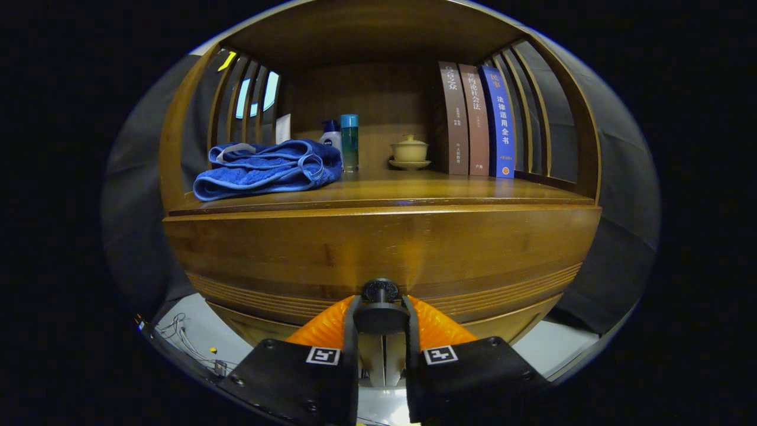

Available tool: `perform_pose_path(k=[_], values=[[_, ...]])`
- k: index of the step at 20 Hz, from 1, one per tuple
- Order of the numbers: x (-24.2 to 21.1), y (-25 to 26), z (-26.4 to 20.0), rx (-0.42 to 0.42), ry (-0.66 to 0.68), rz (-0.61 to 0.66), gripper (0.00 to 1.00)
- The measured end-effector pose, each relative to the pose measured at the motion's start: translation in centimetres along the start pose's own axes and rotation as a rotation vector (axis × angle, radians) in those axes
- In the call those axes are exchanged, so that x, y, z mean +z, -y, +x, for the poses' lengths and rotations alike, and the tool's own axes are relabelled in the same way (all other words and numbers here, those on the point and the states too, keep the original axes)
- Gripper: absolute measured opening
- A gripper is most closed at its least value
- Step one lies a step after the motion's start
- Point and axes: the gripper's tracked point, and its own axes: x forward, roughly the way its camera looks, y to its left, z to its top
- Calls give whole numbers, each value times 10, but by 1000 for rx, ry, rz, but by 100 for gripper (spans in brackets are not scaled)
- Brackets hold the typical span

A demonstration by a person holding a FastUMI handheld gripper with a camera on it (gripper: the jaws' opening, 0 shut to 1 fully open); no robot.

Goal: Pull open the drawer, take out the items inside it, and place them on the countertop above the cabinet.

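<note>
The wooden drawer front [378, 254] spans the space just ahead of me, right under the countertop [426, 190]. Its dark round knob [380, 291] sits between my fingertips. My gripper [381, 307] is shut on that knob, one finger pressing on each side. The drawer's inside is hidden behind its front. On the countertop's left end lies a folded blue towel [266, 168].
On the countertop behind the towel stand a white bottle [331, 136] and a tall teal-capped bottle [349, 142]. A lidded tea cup on a saucer [409, 151] sits mid-back, and three upright books [478, 118] stand at the right. Wooden slats close both sides.
</note>
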Motion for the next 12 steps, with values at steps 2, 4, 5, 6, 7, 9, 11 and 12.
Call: perform_pose_path(k=[2,4,5,6,7,9,11,12], values=[[-3,-1,-7,6,-13,19,37],[-7,0,-21,4,-12,13,36],[-10,0,-29,6,-14,11,37],[-12,0,-37,9,-19,10,37],[-15,0,-46,10,-23,12,37],[-20,0,-61,10,-32,15,36],[-25,0,-77,9,-42,16,36],[-28,-1,-85,10,-46,17,36]])
